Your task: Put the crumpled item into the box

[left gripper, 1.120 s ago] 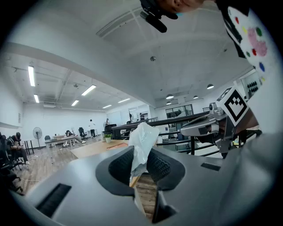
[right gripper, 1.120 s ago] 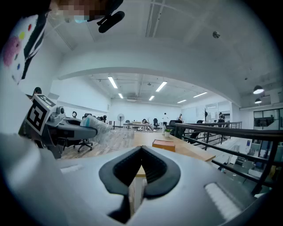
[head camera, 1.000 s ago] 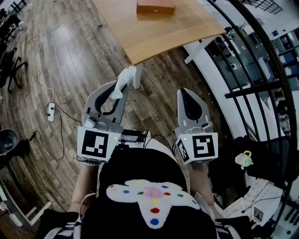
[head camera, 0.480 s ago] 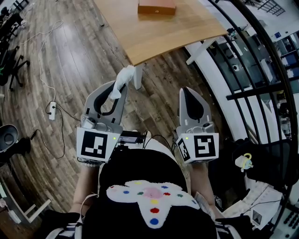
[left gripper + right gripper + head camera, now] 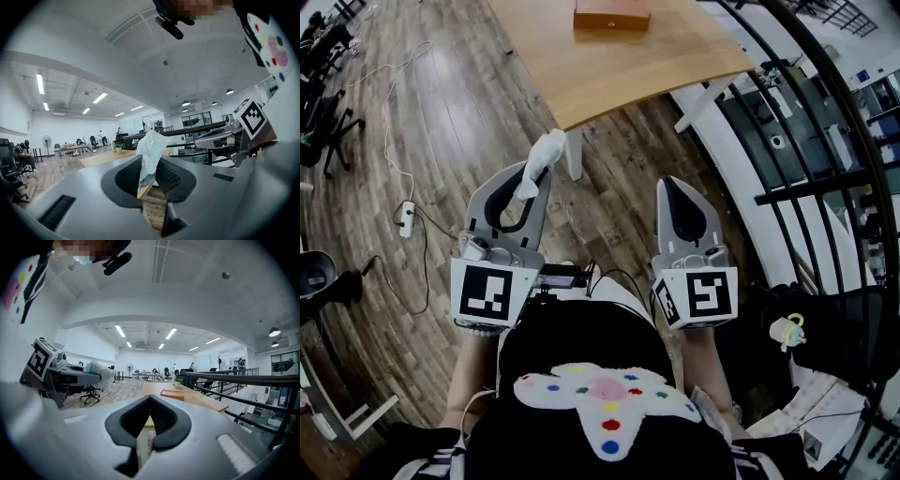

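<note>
My left gripper (image 5: pixel 534 171) is shut on a crumpled white item (image 5: pixel 539 161), which sticks up past the jaw tips. The left gripper view shows the same crumpled item (image 5: pixel 150 154) pinched between the ribbed pads. The gripper hangs over the wooden floor, just short of the table's near corner. A flat brown box (image 5: pixel 611 14) lies at the far side of the wooden table (image 5: pixel 619 70); it also shows in the right gripper view as a box (image 5: pixel 172 394). My right gripper (image 5: pixel 675 187) is shut with nothing in it, level with the left one.
A white table leg (image 5: pixel 575 155) stands just beyond the left gripper. A black railing (image 5: pixel 825 122) runs along the right side. A cable with a power strip (image 5: pixel 405 220) lies on the floor at the left. Office chairs (image 5: pixel 323 112) stand at the far left.
Both grippers have kept their hold and place; the view has shifted slightly, with the left gripper and its crumpled item a touch nearer the table corner.
</note>
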`<state>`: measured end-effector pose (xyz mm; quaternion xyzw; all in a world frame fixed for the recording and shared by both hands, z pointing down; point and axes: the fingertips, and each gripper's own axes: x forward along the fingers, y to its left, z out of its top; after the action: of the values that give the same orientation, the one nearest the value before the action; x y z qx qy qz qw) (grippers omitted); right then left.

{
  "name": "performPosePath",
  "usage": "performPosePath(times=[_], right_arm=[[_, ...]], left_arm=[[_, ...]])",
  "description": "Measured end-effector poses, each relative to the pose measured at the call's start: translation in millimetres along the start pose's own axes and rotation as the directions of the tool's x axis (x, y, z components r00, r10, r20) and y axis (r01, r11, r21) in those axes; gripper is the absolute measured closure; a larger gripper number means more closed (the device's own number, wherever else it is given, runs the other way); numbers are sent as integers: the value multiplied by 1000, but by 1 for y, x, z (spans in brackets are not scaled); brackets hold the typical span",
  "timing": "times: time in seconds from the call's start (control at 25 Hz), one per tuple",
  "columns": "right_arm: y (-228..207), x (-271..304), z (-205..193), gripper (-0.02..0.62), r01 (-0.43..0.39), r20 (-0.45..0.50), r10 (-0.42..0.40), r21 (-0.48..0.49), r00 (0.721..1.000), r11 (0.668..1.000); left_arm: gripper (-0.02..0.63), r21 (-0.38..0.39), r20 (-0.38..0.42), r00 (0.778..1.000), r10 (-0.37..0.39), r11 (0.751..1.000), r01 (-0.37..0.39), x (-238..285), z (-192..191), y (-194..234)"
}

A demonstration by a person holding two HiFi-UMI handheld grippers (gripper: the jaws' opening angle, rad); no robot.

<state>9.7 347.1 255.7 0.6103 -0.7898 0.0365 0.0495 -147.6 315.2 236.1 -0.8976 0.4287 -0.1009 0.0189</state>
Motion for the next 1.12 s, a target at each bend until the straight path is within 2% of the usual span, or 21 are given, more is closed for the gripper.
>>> performPosePath(times=[0.44,0.88,1.12], right_arm=[[-23,-23,-25,586,9,-9,-8,42,1000,999],[-38,-3,-22,586,30,19,-31,8,999,1000],[-42,22,-16,586,38,37,-39,38,999,999]], left_arm=[[537,28,1,1000,25,999,-25,0,-4,-30],[537,44,0,1000,12,999,-12,24,-8,-19],[537,50,13,1000,4,999,-5,42,-4,-2]])
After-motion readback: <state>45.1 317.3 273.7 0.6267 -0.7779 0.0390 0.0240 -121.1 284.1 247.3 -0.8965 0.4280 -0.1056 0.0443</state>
